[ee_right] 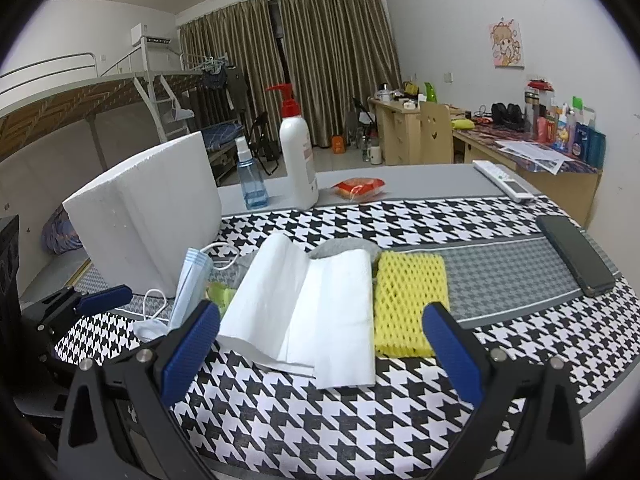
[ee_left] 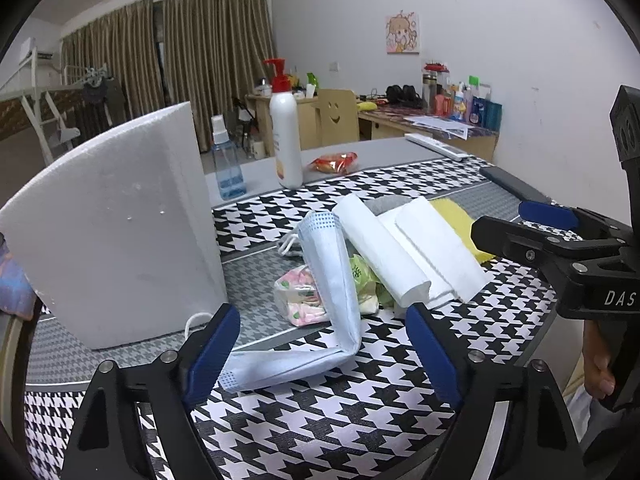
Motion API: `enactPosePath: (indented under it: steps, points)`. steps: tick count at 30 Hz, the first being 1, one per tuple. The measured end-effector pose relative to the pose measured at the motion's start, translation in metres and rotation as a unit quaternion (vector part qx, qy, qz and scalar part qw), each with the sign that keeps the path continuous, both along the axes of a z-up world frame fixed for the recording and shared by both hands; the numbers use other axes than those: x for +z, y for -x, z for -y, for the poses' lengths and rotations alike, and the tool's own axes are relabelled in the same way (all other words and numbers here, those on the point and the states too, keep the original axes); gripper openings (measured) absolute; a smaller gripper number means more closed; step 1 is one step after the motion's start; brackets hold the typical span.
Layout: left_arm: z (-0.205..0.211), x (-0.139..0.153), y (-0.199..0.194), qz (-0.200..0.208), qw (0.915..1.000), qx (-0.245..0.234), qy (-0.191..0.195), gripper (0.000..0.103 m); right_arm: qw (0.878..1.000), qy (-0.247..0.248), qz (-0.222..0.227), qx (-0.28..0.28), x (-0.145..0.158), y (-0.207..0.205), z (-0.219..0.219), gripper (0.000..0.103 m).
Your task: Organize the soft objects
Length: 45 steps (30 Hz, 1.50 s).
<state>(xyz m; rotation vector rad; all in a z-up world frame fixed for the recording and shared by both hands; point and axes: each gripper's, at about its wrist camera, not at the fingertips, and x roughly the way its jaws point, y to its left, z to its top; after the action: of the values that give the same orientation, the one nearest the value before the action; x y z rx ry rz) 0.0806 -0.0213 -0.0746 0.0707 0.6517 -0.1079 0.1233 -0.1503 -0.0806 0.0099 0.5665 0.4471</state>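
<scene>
Little of the sorting looks done. The soft things lie in one loose heap near the middle of the desk (ee_right: 500,216), on its houndstooth cloth, just in front of the white foam box (ee_left: 120,224) that stands toward the desk's left edge. I take that box for the place they should go, though nothing confirms it.

The blue face mask (ee_left: 332,292) lies bent, one half leaning up against the heap and the other flat toward the near edge. The folded white paper towels (ee_right: 304,312) rest on the heap's right side, touching the yellow foam net (ee_right: 408,304) beside them. A pink-and-green packet (ee_left: 300,296) is wedged under the mask.

The left tool (ee_left: 320,352) is spread wide with the flat end of the mask between its blue pads; the left pad is close to the mask's end, but neither pad clearly presses it. The right tool (ee_right: 320,344) is also spread, with the towels and the net's near end in its gap, pinching nothing that I can see.

So every item seems left to move.

Hidden: whether the box has an open side, and what it holds. A grey soft thing (ee_right: 340,248) behind the towels is mostly covered. The mask's ear loops run partly beneath it. A fingertip (ee_left: 600,376) shows at the right rim of the left view.
</scene>
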Motion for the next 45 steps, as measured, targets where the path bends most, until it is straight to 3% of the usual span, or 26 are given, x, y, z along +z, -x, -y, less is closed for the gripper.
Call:
enactPosePath:
  steps: [9, 22, 33, 38, 45]
  points:
    - [0.004, -0.007, -0.008, -0.025, 0.9994, -0.017, -0.013, 0.058, 1.0, -0.001, -0.01, 0.0, -0.004, -0.005, -0.002, 0.102]
    - [0.007, -0.023, -0.015, -0.065, 0.9972, -0.023, -0.03, 0.046, 0.999, 0.003, -0.026, 0.018, -0.01, -0.01, -0.012, 0.102]
    - [0.004, -0.032, -0.022, -0.092, 0.9953, -0.026, -0.017, 0.017, 0.998, 0.015, -0.048, 0.028, -0.021, -0.017, -0.021, 0.102]
    - [-0.003, -0.028, -0.021, -0.084, 0.9962, -0.023, 0.004, 0.011, 0.997, 0.017, -0.063, 0.031, -0.025, -0.02, -0.023, 0.098]
    - [-0.008, -0.028, -0.02, -0.081, 0.9962, -0.023, 0.023, 0.011, 0.995, 0.033, -0.085, 0.032, -0.033, -0.025, -0.03, 0.076]
